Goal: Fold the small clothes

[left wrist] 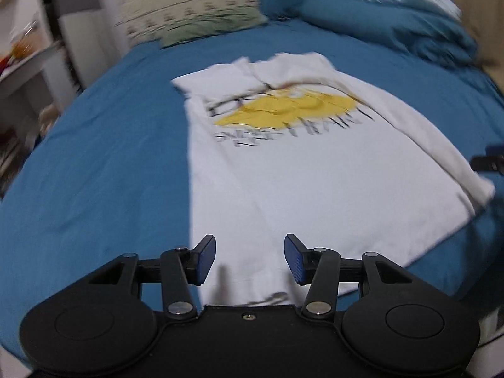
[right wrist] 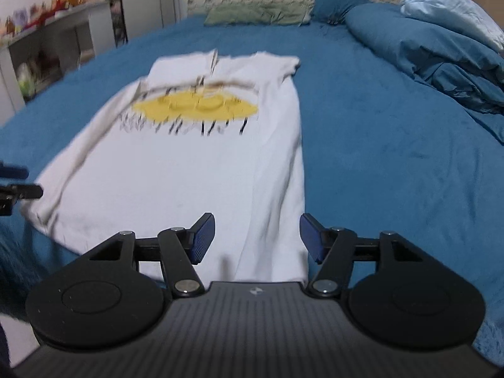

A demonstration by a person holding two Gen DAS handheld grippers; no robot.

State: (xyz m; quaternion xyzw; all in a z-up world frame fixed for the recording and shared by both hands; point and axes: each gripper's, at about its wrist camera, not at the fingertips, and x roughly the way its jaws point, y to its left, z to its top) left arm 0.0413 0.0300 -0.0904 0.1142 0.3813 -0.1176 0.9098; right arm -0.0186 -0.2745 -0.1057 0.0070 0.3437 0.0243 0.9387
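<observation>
Left wrist view: a white T-shirt (left wrist: pixel 283 163) with a yellow graphic and dark lettering lies spread on a bed (left wrist: pixel 94 173) covered in a blue sheet. One long side of the shirt, the one at the right of this frame, is already turned in over the body, leaving a straight folded edge. The left tongs (left wrist: pixel 250 260) hang over the shirt's near hem, blue-padded fingers (left wrist: pixel 206 260) set wide apart with nothing between them. At the frame's right edge the tip of the right tongs (left wrist: pixel 489 160) shows just beside the folded side of the shirt. A green patterned pillow (left wrist: pixel 201 22) lies at the head of the bed; a rumpled blue duvet (left wrist: pixel 393 22) is heaped at the far right corner. The picture is smeared by motion and the print cannot be read.

Right wrist view: the same T-shirt (right wrist: pixel 189 163) lies lengthwise ahead, collar toward the headboard, with a folded strip along its right side. The right tongs (right wrist: pixel 257 236) stand wide open and empty above the near right corner of the shirt, one finger (right wrist: pixel 203 239) over the cloth, the other over bare blue sheet. The left tongs (right wrist: pixel 14 182) reach in at the left edge, by the shirt's left side. The duvet (right wrist: pixel 434 50) is piled on the right, and a white shelf unit (right wrist: pixel 47 41) with small colourful objects stands beside the bed (right wrist: pixel 378 141).
</observation>
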